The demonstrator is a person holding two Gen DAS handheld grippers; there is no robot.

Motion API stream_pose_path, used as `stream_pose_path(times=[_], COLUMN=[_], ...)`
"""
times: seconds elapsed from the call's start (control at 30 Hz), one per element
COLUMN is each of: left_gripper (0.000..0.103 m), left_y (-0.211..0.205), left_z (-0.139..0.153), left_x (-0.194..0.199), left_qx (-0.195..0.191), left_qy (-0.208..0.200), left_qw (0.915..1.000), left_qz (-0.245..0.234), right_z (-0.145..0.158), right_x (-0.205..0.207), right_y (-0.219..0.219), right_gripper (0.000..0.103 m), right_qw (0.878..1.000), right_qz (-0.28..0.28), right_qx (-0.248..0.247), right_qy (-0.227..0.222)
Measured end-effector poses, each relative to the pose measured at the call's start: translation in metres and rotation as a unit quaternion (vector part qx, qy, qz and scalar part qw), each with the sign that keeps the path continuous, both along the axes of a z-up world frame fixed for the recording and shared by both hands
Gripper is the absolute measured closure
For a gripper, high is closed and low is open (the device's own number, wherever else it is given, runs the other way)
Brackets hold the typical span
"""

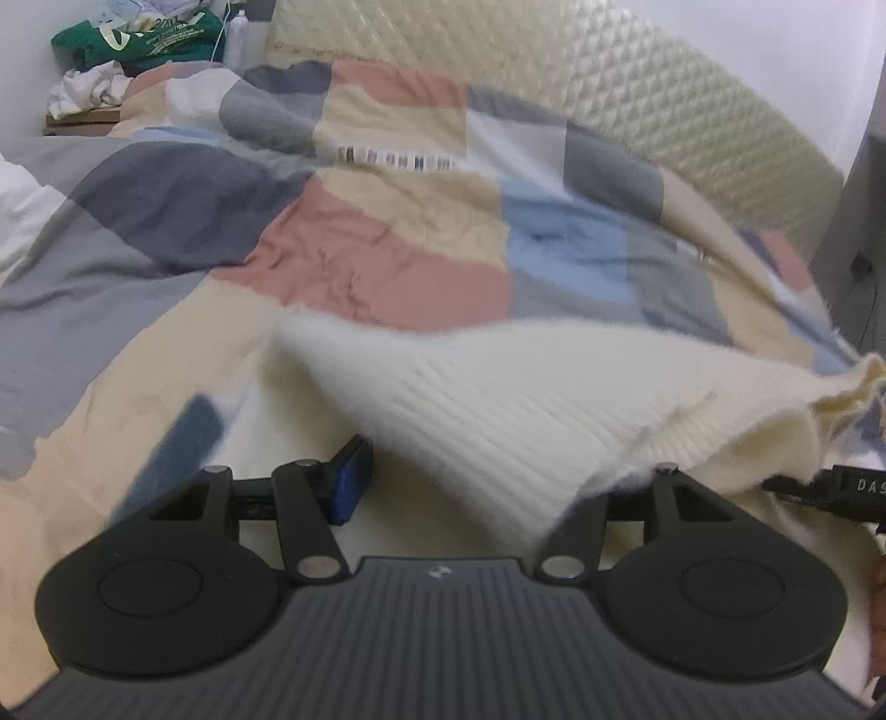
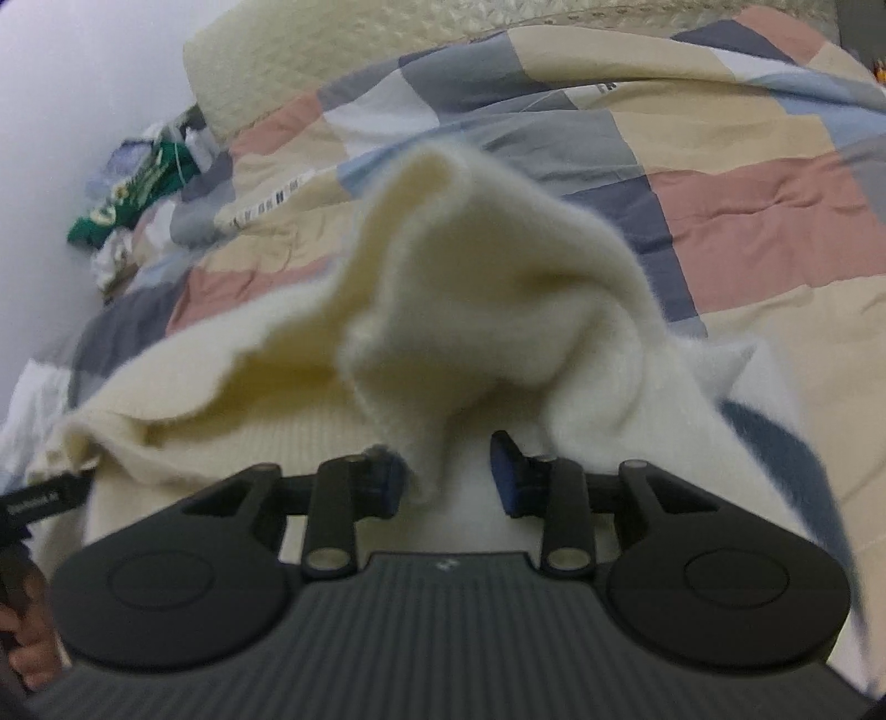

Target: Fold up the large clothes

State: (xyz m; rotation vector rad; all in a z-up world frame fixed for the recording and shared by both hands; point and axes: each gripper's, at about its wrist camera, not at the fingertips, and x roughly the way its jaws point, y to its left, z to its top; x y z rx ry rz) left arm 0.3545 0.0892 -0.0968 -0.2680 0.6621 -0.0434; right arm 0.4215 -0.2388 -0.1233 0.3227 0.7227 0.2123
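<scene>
A cream ribbed knit sweater lies partly lifted over the patchwork bed cover. In the left wrist view the sweater drapes over the right side of my left gripper; only its left blue pad shows and the right one is hidden under the knit. In the right wrist view a bunched fold of the sweater rises between the blue pads of my right gripper, whose jaws stand apart. The other gripper shows at the frame edge in each view.
A cream quilted headboard stands behind the bed. A green bag and a pile of clothes sit at the far left by the wall. A white pillow lies at the left edge.
</scene>
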Motion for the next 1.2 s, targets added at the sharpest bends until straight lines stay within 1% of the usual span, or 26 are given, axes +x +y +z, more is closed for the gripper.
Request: stream_pose_path(times=[0.07, 0.13, 0.23, 0.33, 0.4, 0.43, 0.5, 0.53, 0.6, 0.63, 0.7, 0.73, 0.77, 0.8, 0.87, 0.93, 1.0, 1.03, 1.07, 1.13, 1.17, 1.2], left_gripper=[0.041, 0.04, 0.034, 0.033, 0.031, 0.03, 0.029, 0.028, 0.028, 0.028, 0.028, 0.028, 0.029, 0.029, 0.03, 0.03, 0.03, 0.031, 0.036, 0.049, 0.063, 0.073], left_y=[0.004, 0.01, 0.018, 0.026, 0.032, 0.034, 0.038, 0.037, 0.033, 0.031, 0.029, 0.029, 0.03, 0.03, 0.028, 0.025, 0.022, 0.021, 0.02, 0.017, 0.017, 0.017], left_z=[0.003, 0.009, 0.022, 0.036, 0.045, 0.048, 0.052, 0.052, 0.048, 0.044, 0.034, 0.028, 0.024, 0.019, 0.011, 0.005, 0.001, 0.0, -0.001, -0.003, -0.003, -0.002], left_x=[0.004, 0.003, -0.004, -0.013, -0.021, -0.023, -0.027, -0.027, -0.029, -0.029, -0.029, -0.029, -0.028, -0.027, -0.029, -0.029, -0.03, -0.03, -0.029, -0.028, -0.028, -0.026], left_qx=[-0.006, -0.011, -0.025, -0.045, -0.055, -0.059, -0.059, -0.051, -0.02, -0.002, 0.02, 0.026, 0.032, 0.038, 0.049, 0.061, 0.07, 0.071, 0.071, 0.07, 0.07, 0.071], left_qy=[-0.009, -0.038, -0.085, -0.105, -0.117, -0.116, -0.103, -0.092, -0.064, -0.044, -0.01, 0.003, 0.016, 0.028, 0.044, 0.055, 0.054, 0.054, 0.055, 0.058, 0.056, 0.054], left_qw=[0.9999, 0.9992, 0.996, 0.9932, 0.9911, 0.9908, 0.9921, 0.9935, 0.9966, 0.9977, 0.9979, 0.9975, 0.9968, 0.9959, 0.9944, 0.9934, 0.9926, 0.9925, 0.9927, 0.9931, 0.9934, 0.9936], left_qz=[0.002, 0.003, 0.009, 0.02, 0.033, 0.037, 0.042, 0.042, 0.047, 0.053, 0.061, 0.066, 0.072, 0.078, 0.082, 0.081, 0.083, 0.083, 0.081, 0.075, 0.072, 0.069], right_z=[0.001, 0.005, 0.013, 0.02, 0.024, 0.025, 0.028, 0.03, 0.033, 0.033, 0.032, 0.03, 0.028, 0.026, 0.019, 0.012, 0.006, 0.002, -0.002, -0.006, -0.007, -0.006], right_x=[0.003, 0.004, 0.0, -0.005, -0.006, -0.009, -0.014, -0.018, -0.025, -0.028, -0.035, -0.038, -0.04, -0.042, -0.046, -0.045, -0.046, -0.045, -0.044, -0.042, -0.041, -0.041], right_y=[-0.002, -0.003, -0.006, -0.009, -0.013, -0.017, -0.022, -0.024, -0.022, -0.022, -0.02, -0.02, -0.021, -0.022, -0.021, -0.016, -0.006, 0.0, 0.006, 0.011, 0.012, 0.011], right_gripper=[0.068, 0.068, 0.067, 0.065, 0.065, 0.065, 0.065, 0.065, 0.065, 0.065, 0.065, 0.063, 0.054, 0.047, 0.047, 0.049, 0.049, 0.049, 0.05, 0.053, 0.065, 0.075], right_qw=[1.0, 1.0, 0.998, 0.996, 0.996, 0.996, 0.995, 0.995, 0.994, 0.993, 0.99, 0.989, 0.989, 0.988, 0.989, 0.99, 0.985, 0.98, 0.974, 0.966, 0.964, 0.963], right_qz=[-0.006, -0.013, -0.021, -0.03, -0.044, -0.048, -0.058, -0.062, -0.066, -0.067, -0.072, -0.074, -0.076, -0.078, -0.07, -0.046, -0.032, -0.023, -0.017, -0.018, -0.024, -0.03], right_qx=[0.006, 0.004, 0.002, -0.004, -0.012, -0.007, -0.003, -0.011, -0.043, -0.059, -0.088, -0.1, -0.107, -0.113, -0.12, -0.131, -0.166, -0.196, -0.222, -0.253, -0.26, -0.263], right_qy=[-0.009, -0.025, -0.059, -0.078, -0.076, -0.077, -0.076, -0.077, -0.082, -0.083, -0.079, -0.075, -0.071, -0.067, -0.054, -0.039, -0.038, -0.037, -0.04, -0.05, -0.051, -0.052])
